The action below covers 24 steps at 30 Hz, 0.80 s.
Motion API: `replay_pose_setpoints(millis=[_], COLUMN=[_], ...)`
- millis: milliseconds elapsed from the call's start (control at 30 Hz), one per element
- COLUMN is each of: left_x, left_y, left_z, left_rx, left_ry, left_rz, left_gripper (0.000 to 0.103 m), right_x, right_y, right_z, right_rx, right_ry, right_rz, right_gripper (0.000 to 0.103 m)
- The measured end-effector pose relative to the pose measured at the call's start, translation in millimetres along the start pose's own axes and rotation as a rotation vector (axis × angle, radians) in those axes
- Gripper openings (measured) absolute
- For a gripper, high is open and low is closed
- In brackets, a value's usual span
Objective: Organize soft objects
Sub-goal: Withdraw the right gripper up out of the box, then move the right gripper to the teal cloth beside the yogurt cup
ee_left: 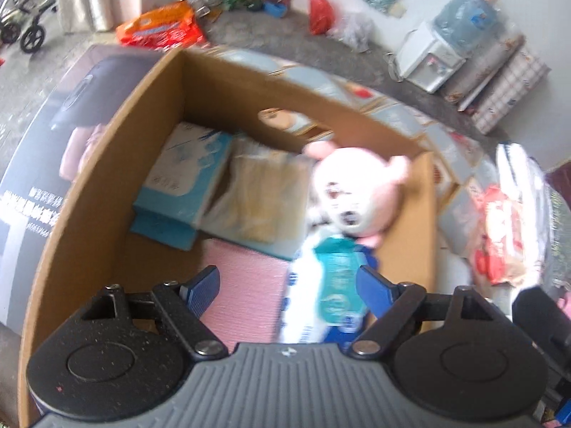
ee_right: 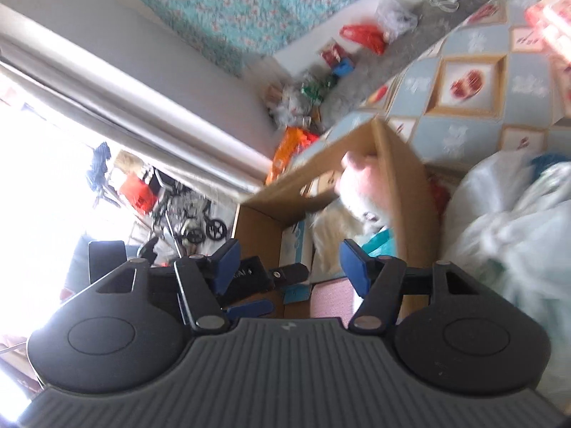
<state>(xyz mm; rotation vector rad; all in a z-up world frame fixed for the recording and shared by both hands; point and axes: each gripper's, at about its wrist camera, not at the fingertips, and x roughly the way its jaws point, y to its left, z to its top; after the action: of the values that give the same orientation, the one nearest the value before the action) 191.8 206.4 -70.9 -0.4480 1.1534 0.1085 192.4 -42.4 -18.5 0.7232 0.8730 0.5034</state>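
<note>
A cardboard box stands open below my left gripper, which is open and empty over its inside. In the box lie a pink-and-white plush pig, a teal-and-white soft pack, a yellowish bagged item, light blue packs and a pink sheet. In the right wrist view my right gripper is open and empty beside the box; the plush pig shows over the rim. The left gripper shows there too.
A patterned tablecloth covers the table under the box. A pale plastic bag bulges at the right. A red-and-white pack lies right of the box. Bags and clutter sit on the floor by the wall.
</note>
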Motion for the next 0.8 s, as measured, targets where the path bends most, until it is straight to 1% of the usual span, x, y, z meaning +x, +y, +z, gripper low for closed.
replay_pose_setpoints(millis=[133,267,400,467,533,567,633,733,800], left_x=[-10.6,-13.5,-7.4,-2.0,6.6,10.5,21.6,32.0,44.8], left_y=[-41.6,-91.4,-147.1,-176.2,-203.0,-216.0,-241.1,-273.0,-290.2], left_z=[-4.3,-13.0,-32.9,-45.1,-56.8,-63.9,-77.7,-98.1,-108.7], left_rx=[0.054,0.108,0.178,0.209,0.234,0.242,0.269,0.312,0.337], left_ry=[-0.012,-0.009,0.035,0.072,0.127,0.153,0.212,0.252,0.286], left_rz=[-0.049,-0.127,-0.222,-0.262,-0.308,-0.326,-0.355,-0.397,-0.392], left_gripper=[0.085,0.085,0.085,0.085,0.085,0.085,0.084,0.084,0.084], right_x=[-59.8,-119.1,-165.7,-182.8,-193.6,-197.4,-200.8,-198.7,-195.6], right_y=[-20.2,-53.8,-101.9,-125.3,-147.1,-157.9,-176.9,-198.9,-208.7], right_z=[9.8,20.1,32.4,38.2,41.2,43.0,43.4,44.6,42.6], right_rx=[0.002,-0.02,-0.034,-0.051,-0.093,-0.119,-0.179,-0.279,-0.361], right_ry=[-0.07,-0.107,-0.117,-0.11,-0.1,-0.086,-0.049,0.017,0.065], right_rz=[-0.055,-0.183,-0.332,-0.402,-0.469,-0.496,-0.547,-0.591,-0.6], right_gripper=[0.065,0.071,0.072,0.073,0.075,0.078,0.078,0.079,0.08])
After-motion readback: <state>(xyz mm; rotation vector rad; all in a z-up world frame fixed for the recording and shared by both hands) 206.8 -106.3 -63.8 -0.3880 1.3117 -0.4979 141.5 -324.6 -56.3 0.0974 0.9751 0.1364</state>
